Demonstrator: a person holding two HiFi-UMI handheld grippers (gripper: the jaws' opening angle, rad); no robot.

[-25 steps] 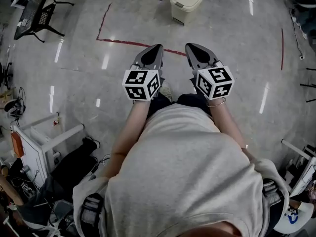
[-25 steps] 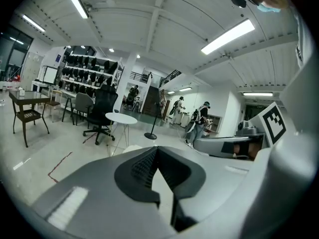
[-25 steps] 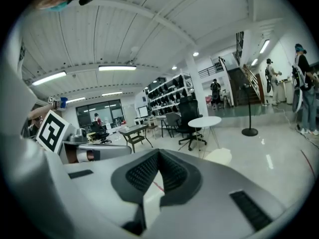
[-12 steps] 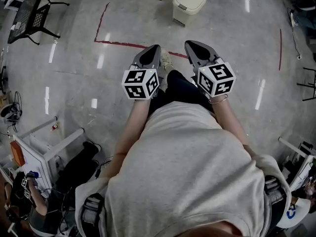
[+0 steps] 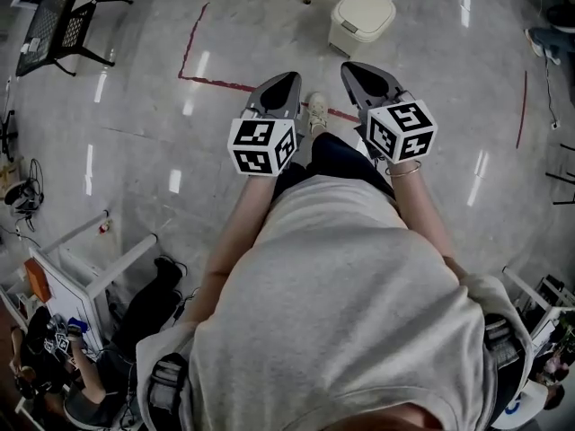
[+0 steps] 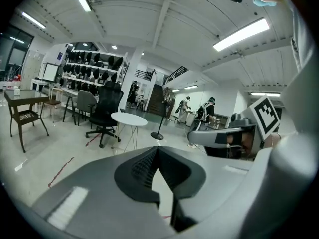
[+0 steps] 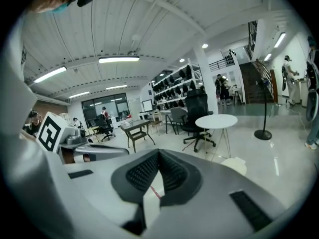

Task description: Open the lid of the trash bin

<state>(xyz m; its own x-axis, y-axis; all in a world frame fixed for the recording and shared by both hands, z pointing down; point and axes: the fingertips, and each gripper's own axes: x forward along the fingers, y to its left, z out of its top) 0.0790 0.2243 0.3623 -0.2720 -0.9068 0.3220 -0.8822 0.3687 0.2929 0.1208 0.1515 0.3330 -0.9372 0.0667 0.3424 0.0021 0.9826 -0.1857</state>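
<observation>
You've stepped forward since a second ago: the trash bin (image 5: 363, 16) now sits right of centre, lid down, well ahead. Left gripper (image 5: 282, 88) and right gripper (image 5: 359, 74) are clenched on nothing — close in, then catch the lid's front edge.
</observation>
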